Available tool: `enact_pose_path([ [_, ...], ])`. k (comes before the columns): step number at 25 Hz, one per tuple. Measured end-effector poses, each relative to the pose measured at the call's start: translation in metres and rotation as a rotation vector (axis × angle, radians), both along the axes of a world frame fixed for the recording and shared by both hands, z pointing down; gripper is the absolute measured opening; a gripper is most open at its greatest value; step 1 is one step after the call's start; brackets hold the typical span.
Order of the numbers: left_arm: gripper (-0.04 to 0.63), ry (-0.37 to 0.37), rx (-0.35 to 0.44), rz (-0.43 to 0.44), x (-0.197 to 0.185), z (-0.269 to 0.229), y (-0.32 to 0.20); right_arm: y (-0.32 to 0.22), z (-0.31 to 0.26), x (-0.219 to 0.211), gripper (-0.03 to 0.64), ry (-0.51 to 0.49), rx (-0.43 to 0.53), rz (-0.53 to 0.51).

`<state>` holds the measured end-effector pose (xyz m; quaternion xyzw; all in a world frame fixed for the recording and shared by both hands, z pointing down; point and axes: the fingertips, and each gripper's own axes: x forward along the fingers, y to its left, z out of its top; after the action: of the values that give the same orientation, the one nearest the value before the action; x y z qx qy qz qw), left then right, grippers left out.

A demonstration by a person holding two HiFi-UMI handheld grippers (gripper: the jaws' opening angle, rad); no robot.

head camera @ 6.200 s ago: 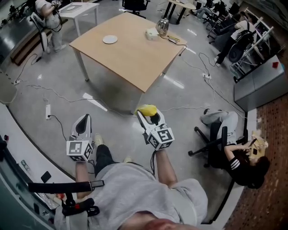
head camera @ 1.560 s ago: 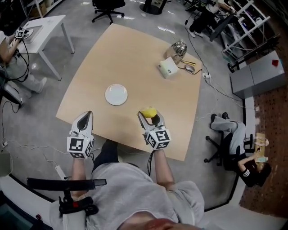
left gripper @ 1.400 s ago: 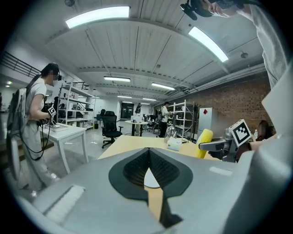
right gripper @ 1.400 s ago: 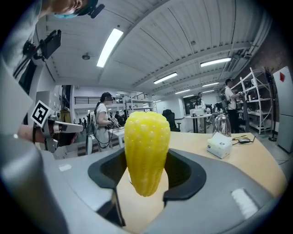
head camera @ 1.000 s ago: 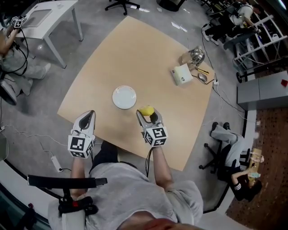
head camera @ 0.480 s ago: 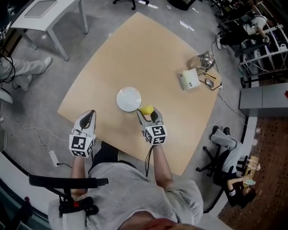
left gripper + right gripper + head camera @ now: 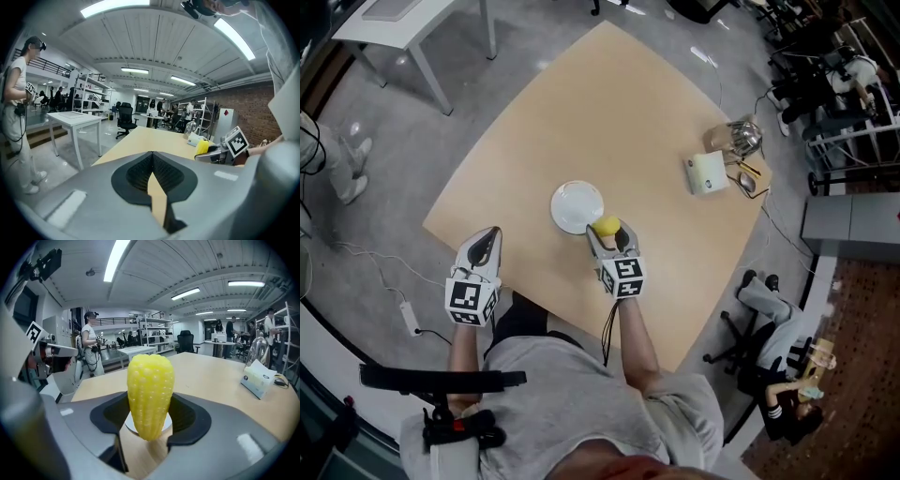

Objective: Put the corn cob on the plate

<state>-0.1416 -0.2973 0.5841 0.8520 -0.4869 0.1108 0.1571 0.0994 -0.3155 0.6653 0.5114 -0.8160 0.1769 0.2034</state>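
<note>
A yellow corn cob (image 7: pixel 150 397) stands upright between the jaws of my right gripper (image 7: pixel 149 423), which is shut on it. In the head view the corn cob (image 7: pixel 606 226) sits at the right gripper's (image 7: pixel 609 234) tip, just at the near right edge of a small white plate (image 7: pixel 576 206) on the wooden table (image 7: pixel 609 122). A sliver of the plate (image 7: pixel 131 426) shows behind the cob in the right gripper view. My left gripper (image 7: pixel 483 246) hangs at the table's near left edge, shut and empty (image 7: pixel 151 180).
A white box (image 7: pixel 707 174), a glass jug (image 7: pixel 744 138) and small items lie at the table's far right corner. A white side table (image 7: pixel 75 118) and a standing person (image 7: pixel 18 103) are off to the left. Office chairs and a seated person (image 7: pixel 787 403) are to the right.
Both grippers have come closer to the table and sunk. The corn cob in the right gripper has come up to the plate's edge.
</note>
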Motion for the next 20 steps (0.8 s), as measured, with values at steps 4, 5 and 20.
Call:
enact_pose_path([
  [4, 0.020, -0.002, -0.009, -0.018, -0.006, 0.005, -0.002, -0.007, 0.006, -0.006, 0.258, 0.029, -0.005, -0.017],
  [5, 0.020, -0.002, -0.011, -0.023, -0.008, 0.006, -0.002, -0.009, 0.006, -0.007, 0.258, 0.026, -0.008, -0.019],
  [20, 0.020, -0.004, -0.027, -0.058, -0.013, 0.006, -0.003, -0.024, 0.005, -0.015, 0.258, -0.001, -0.024, -0.041],
])
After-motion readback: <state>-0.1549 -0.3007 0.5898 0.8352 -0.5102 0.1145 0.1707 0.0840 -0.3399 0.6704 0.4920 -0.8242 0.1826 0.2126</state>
